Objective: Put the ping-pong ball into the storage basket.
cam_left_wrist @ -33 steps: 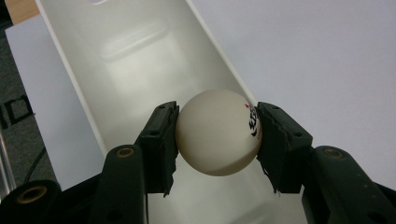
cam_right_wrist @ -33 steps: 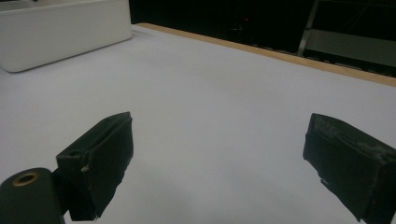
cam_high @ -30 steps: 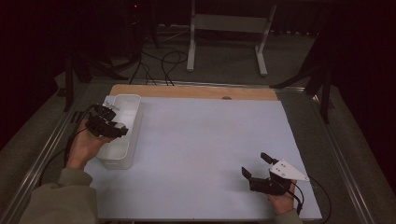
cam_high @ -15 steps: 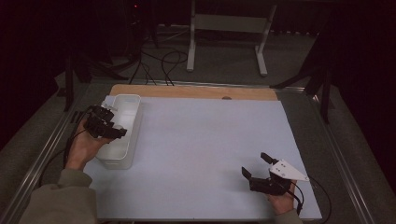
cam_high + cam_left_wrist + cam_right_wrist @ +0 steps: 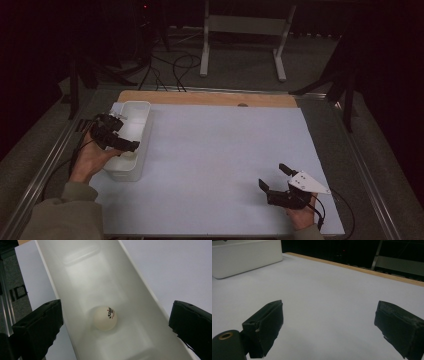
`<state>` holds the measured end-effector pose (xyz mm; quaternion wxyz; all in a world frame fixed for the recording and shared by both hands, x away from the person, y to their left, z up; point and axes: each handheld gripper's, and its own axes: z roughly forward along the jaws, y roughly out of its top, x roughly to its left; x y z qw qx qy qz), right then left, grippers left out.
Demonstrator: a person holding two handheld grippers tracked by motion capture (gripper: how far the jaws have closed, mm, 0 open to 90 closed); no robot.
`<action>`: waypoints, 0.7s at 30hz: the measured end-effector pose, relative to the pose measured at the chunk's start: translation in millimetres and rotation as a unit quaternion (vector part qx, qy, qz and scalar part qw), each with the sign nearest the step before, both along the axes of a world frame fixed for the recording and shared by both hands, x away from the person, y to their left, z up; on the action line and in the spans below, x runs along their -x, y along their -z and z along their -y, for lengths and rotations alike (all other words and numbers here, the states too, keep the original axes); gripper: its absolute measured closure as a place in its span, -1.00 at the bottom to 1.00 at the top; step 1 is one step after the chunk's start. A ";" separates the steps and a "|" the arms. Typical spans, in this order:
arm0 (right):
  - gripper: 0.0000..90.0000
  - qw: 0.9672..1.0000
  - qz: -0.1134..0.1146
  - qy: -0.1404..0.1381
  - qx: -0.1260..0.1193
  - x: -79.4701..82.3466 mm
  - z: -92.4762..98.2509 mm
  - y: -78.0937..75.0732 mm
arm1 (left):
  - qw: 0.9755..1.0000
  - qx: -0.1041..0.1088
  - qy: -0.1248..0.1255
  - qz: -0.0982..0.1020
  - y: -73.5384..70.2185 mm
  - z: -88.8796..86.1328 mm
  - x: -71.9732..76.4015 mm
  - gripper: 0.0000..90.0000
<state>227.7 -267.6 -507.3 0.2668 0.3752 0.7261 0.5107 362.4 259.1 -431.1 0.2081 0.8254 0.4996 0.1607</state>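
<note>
Left gripper [image 5: 112, 327]: jaws just opened wide, empty, above white bin [image 5: 140, 302]. Ball [image 5: 105, 317] rests directly below, centred between them. Right gripper [image 5: 275, 176]: open, empty, well apart.

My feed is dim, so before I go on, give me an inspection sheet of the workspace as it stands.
Surface: pale sheet over the table, wooden strip along the far edge.
Job's things: white ball with a red and black print lies on the floor of the white bin at the left.
Clutter: nothing seen.
Grippers: left gripper over the bin, jaws just opened wide, ball below and free of them. Right gripper open and empty, low over the sheet, near right.
Cables: one trails from each gripper; more on the floor beyond.
Surroundings: dark room, white stand behind the table.
</note>
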 end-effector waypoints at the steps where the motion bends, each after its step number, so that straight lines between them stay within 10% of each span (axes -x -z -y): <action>1: -0.81 1.000 0.000 0.000 0.000 0.0 0.0 0.0 | 1.000 0.000 0.000 0.000 0.0 0.0 0.0 -0.99; 21: -0.81 1.000 0.000 0.000 0.000 -0.2 0.0 0.2 | 0.999 0.020 0.033 0.036 -7.1 7.2 10.3 -0.99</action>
